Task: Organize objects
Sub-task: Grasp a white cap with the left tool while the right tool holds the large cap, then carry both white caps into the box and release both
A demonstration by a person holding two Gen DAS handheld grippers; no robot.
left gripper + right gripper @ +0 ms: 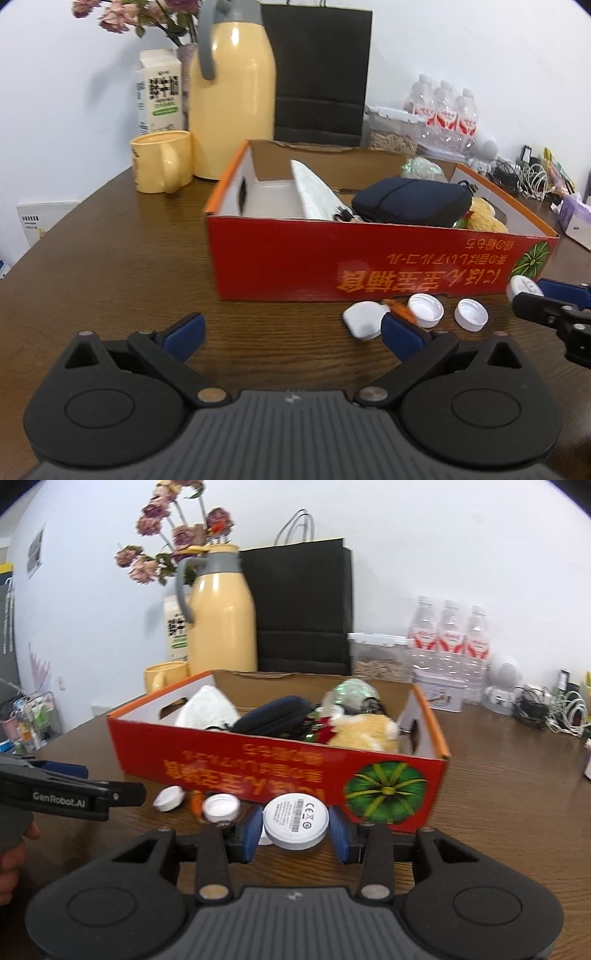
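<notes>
A red cardboard box [369, 258] stands on the brown table; it also shows in the right wrist view [280, 771]. It holds a dark pouch [410, 201], a white bag [317, 194] and a plush toy [364, 731]. My right gripper [295, 825] is shut on a white round device [295, 818], held just in front of the box; the device shows at the right edge in the left wrist view [522, 287]. My left gripper [291, 332] is open and empty above the table. Two white caps [424, 309] [471, 314], a white oval piece [364, 319] and a small orange item [400, 310] lie before the box.
A yellow thermos [232, 103], yellow mug [162, 166], milk carton [160, 92], flowers and a black paper bag [321, 74] stand behind the box. Water bottles [448, 635], a clear container, a tin and cables [554, 709] sit at the back right.
</notes>
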